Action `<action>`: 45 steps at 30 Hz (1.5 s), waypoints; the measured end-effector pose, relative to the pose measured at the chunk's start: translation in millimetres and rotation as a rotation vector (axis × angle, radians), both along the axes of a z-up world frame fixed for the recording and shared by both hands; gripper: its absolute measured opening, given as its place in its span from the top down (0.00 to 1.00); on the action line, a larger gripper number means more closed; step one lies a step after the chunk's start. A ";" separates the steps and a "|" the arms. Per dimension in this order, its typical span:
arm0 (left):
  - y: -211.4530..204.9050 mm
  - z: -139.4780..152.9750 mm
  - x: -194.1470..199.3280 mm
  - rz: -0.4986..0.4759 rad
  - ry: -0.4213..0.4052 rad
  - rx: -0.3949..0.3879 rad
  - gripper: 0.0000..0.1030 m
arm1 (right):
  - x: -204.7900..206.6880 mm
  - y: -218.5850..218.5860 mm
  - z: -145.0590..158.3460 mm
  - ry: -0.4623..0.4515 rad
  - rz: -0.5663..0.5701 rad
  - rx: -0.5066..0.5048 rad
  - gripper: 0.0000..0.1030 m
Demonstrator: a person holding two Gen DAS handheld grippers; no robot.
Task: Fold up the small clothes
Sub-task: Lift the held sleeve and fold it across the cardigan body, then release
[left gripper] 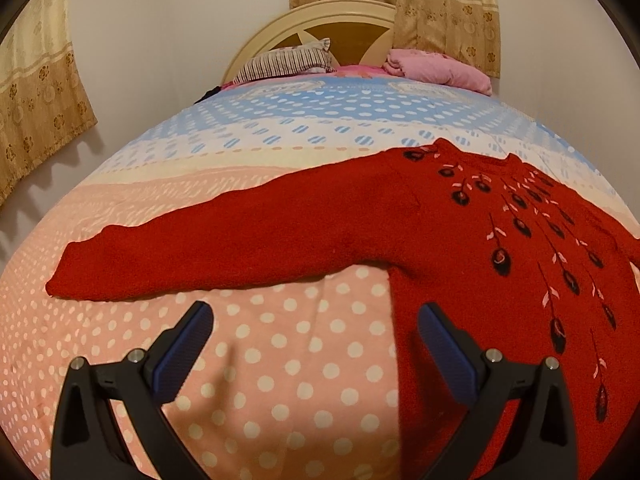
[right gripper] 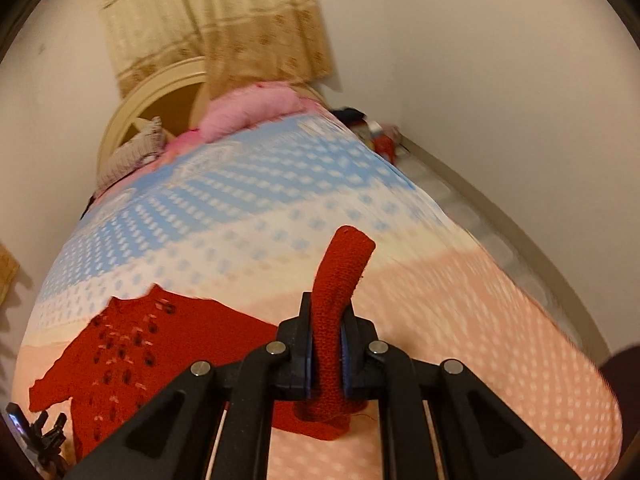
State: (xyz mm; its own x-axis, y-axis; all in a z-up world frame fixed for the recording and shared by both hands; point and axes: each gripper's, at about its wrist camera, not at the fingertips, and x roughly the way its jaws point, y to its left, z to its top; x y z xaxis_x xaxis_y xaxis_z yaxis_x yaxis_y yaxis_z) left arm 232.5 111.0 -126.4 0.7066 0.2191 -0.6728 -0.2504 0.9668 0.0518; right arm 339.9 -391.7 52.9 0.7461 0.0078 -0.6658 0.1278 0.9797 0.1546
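Observation:
A small red knitted sweater (left gripper: 460,240) with dark embroidered flowers lies flat on the bed. Its left sleeve (left gripper: 208,248) stretches out to the left. My left gripper (left gripper: 316,320) is open and empty, just in front of the sleeve and the sweater's left side. In the right wrist view the sweater body (right gripper: 160,352) lies at the lower left. My right gripper (right gripper: 326,340) is shut on the right sleeve (right gripper: 340,280), whose cuff end sticks up between the jaws, lifted off the bed. The left gripper (right gripper: 44,436) shows at the bottom left edge there.
The bed has a pink, white and blue dotted cover (left gripper: 304,360). A striped pillow (left gripper: 288,62), a pink blanket (left gripper: 436,68) and a cream headboard (left gripper: 340,12) are at the far end. Curtains (left gripper: 436,4) hang behind. Small items (right gripper: 376,136) lie beside the bed's right edge by the wall.

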 end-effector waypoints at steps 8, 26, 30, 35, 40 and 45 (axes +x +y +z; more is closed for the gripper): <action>1.4 -2.4 0.4 0.002 0.009 0.000 0.00 | 25.9 87.7 43.5 -0.062 0.141 -0.036 0.90; 7.1 -8.1 -2.6 0.010 0.004 -0.050 0.00 | 34.5 271.0 67.3 -0.131 0.463 -0.077 0.91; 7.3 -8.9 -2.3 0.014 0.009 -0.051 0.00 | 36.0 314.8 50.5 -0.113 0.536 -0.076 0.91; 6.4 -11.0 -2.5 0.018 0.025 -0.042 0.00 | 44.4 371.6 2.9 -0.055 0.625 -0.038 0.90; 0.5 -14.5 -3.2 0.019 0.053 -0.007 0.00 | 54.6 419.5 -69.1 0.037 0.687 0.002 0.90; -11.0 -15.5 -2.1 0.006 0.068 0.062 0.00 | 57.0 451.5 -143.7 0.150 0.792 0.080 0.88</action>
State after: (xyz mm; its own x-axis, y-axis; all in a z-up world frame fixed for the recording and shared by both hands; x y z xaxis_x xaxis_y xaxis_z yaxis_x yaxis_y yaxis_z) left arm 230.4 100.0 -141.9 0.6582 0.2660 -0.7043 -0.2500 0.9596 0.1288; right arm 396.9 59.8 -90.8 0.4018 0.5480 -0.7337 -0.5742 0.7749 0.2643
